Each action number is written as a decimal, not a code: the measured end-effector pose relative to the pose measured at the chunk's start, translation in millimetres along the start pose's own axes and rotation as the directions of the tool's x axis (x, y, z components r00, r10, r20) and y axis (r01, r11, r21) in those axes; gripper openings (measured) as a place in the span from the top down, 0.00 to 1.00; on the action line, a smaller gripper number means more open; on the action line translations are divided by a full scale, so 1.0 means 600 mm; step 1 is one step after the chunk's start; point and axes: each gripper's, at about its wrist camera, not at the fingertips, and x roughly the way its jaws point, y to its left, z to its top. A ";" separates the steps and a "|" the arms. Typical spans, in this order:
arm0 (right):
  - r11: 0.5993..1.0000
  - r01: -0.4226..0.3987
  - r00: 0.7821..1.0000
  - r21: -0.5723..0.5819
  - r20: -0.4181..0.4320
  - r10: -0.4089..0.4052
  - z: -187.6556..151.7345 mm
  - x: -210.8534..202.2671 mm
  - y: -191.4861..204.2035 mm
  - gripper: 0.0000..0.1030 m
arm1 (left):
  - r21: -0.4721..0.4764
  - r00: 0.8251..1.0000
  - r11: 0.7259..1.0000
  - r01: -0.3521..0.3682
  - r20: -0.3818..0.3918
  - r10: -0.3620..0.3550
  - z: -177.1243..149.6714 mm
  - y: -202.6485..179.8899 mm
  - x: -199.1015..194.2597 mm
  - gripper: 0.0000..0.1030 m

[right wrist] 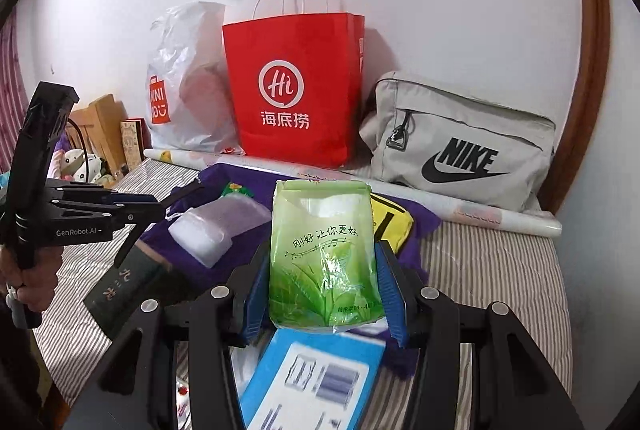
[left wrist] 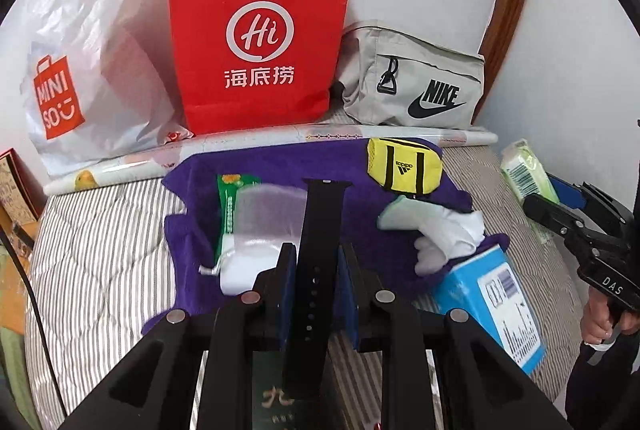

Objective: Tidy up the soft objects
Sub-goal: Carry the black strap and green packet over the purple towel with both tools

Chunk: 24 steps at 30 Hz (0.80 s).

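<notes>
Left gripper (left wrist: 316,262): squeezed shut on a black watch strap (left wrist: 316,230), held up above the purple towel (left wrist: 392,166).
Right gripper (right wrist: 324,282): squeezed shut on a green tissue pack (right wrist: 324,254), held upright over the near right corner of the purple towel.
Blue box (left wrist: 492,302): flat on the bed, touching the near right corner of the purple towel.
Dark book (right wrist: 124,290): flat on the striped sheet (left wrist: 100,230), at the near edge of the purple towel, under the left gripper.
Purple towel: spread on the striped sheet, in the middle of the bed.
White glove (left wrist: 444,238): crumpled on the right side of the purple towel, just beside the blue box.
Clear pouch (left wrist: 256,230): on the left part of the purple towel, lying over a green packet (left wrist: 228,198).
Yellow mini bag (left wrist: 404,166): at the far right corner of the purple towel.
Paper roll (left wrist: 320,134): long, lying along the far edge of the purple towel.
Red paper bag (left wrist: 260,38): standing behind the purple towel, against the wall.
White plastic bag (left wrist: 88,62): behind the purple towel, far left, touching the red paper bag.
Grey Nike bag (left wrist: 416,86): behind the purple towel, far right, beside the red paper bag.
</notes>
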 end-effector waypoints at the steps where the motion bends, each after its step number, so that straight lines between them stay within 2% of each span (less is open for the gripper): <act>1: 1.000 -0.004 1.000 -0.002 -0.005 0.004 0.003 0.008 -0.001 0.52 | 0.000 1.000 1.000 0.000 0.000 0.000 0.003 0.001 0.004 0.80; 14: 0.998 -0.055 0.994 -0.025 -0.099 0.052 0.010 0.107 -0.007 0.52 | -0.031 0.999 0.999 0.032 -0.036 -0.033 0.040 0.020 0.074 0.80; 24: 0.995 -0.080 0.974 -0.053 -0.217 0.066 -0.006 0.176 0.002 0.52 | -0.035 0.995 0.998 0.049 -0.089 -0.051 0.047 0.020 0.131 0.80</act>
